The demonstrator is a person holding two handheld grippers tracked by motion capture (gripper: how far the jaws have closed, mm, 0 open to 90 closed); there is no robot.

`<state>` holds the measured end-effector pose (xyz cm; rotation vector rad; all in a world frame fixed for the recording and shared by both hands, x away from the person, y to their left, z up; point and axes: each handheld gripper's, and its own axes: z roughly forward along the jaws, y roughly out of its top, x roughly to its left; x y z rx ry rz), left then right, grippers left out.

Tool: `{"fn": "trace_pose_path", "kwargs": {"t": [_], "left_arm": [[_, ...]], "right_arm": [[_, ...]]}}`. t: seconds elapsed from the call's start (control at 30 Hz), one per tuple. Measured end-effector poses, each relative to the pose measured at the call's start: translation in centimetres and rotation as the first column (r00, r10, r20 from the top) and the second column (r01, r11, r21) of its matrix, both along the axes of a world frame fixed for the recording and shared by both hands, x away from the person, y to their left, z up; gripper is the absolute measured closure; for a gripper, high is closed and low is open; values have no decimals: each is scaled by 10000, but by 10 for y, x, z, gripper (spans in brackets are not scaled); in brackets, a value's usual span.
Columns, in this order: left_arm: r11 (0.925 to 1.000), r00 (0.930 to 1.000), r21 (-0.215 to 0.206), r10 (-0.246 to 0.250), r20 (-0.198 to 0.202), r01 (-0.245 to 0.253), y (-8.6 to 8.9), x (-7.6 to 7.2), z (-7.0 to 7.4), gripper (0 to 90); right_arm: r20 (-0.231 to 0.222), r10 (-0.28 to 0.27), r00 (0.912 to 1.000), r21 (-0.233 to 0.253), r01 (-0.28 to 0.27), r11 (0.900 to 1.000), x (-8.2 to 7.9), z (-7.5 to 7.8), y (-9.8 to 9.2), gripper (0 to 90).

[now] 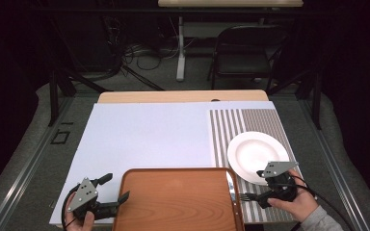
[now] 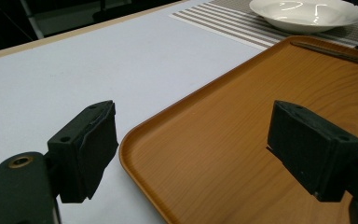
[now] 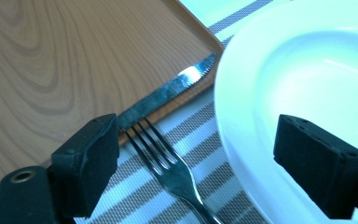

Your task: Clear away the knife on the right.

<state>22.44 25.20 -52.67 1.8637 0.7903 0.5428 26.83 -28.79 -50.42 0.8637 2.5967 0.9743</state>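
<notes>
plainly no writing shows; each hand-held gripper gapes, right point(image 3: 196, 163) over fork point(image 3: 168, 161), left point(image 2: 193, 154) over tray point(image 2: 242, 112).

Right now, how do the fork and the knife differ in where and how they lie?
The fork lies on the striped placemat beside the plate; the knife rests along the tray's edge. The fork has tines, the knife a serrated blade. Both are metal.
</notes>
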Motion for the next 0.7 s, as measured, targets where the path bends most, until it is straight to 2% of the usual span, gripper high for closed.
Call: {"fn": "trace_pose_path", "kwargs": {"t": [0.07, 0.17, 0.3, 0.4, 0.53, 0.7], "left_arm": [[10000, 10000, 5, 1, -1, -1, 0, 0, 0, 159], [10000, 10000, 9, 11, -9, -11, 0, 0, 0, 159], [10000, 10000, 2, 18, -11, -18, 0, 0, 0, 159], [10000, 10000, 8, 20, -39, -20, 0, 0, 0, 159], [10000, 10000, 22, 30, -33, -30, 0, 0, 0, 159], [10000, 10000, 39, 1, -70, 0, 0, 0, 0, 159]], "right_arm": [[-21, 259, 9997, -181, -259, 9995, 1, 0, -5, 0], [-79, 461, 9989, -266, -463, 9986, 2, 0, -10, 0], [-53, 277, 9996, -185, -278, 9994, 2, 1, -16, 0], [12, 294, 9996, -344, -293, 9990, 2, 2, -21, 0], [24, 353, 9994, -777, -350, 9964, 0, 1, -27, 0], [261, 533, 9982, -1210, -498, 9914, 0, 0, -33, 0]]}}
